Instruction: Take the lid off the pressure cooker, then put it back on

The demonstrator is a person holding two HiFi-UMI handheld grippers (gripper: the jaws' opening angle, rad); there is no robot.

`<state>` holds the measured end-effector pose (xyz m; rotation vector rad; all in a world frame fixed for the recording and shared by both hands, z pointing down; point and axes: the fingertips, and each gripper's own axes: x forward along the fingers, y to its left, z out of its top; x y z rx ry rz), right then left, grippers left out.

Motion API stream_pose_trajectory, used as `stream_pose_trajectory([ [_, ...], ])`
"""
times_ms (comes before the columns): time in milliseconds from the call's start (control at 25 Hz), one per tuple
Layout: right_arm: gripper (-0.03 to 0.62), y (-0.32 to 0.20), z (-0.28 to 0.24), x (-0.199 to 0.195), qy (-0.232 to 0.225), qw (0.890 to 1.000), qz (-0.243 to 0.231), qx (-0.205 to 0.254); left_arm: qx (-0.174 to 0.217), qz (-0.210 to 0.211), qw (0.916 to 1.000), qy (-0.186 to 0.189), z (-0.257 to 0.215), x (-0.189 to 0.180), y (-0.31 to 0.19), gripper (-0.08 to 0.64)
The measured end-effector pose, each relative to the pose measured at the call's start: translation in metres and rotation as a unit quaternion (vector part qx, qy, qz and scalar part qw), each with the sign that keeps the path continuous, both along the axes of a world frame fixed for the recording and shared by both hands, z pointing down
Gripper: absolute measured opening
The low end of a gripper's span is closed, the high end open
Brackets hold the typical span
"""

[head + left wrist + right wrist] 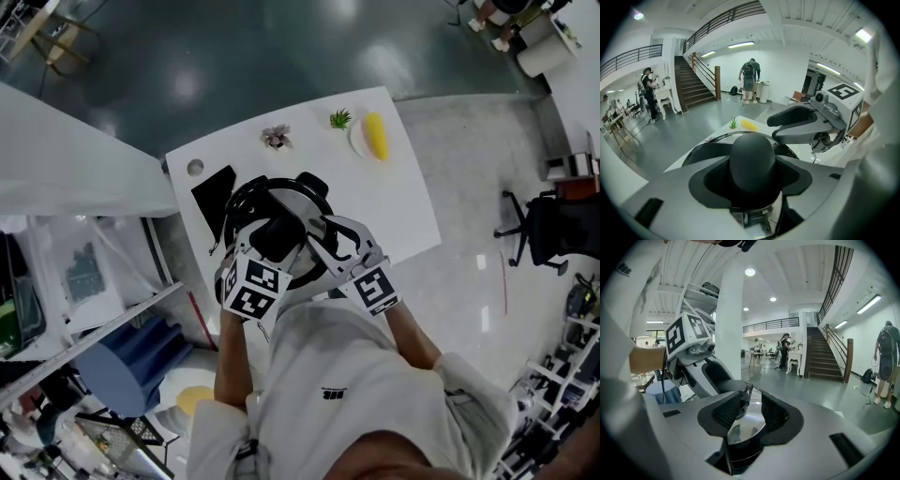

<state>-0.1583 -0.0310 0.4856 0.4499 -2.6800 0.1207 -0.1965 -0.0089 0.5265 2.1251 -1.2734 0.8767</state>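
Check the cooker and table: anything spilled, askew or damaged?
Nothing stands out. The pressure cooker's lid looks seated squarely, the left gripper sits centred on its knob, and the white table shows no spill.

Black knob on a mirror-shiny silver lid. Pale grey shells with black pads on the left gripper and right gripper, black-and-white square patterns on both cubes. White table, dark teal floor. Yellow thing on a white plate, tiny green plant, black mat, blue stool.
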Motion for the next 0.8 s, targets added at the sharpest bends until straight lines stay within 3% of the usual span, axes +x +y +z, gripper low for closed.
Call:
stream_pose_trajectory([
  [800, 0.141, 0.002, -0.002, 0.014, 0.001, 0.998, 0.060, 0.019, 0.008, 0.120, 0.9928, 0.008, 0.000, 0.004, 0.003, 0.287],
])
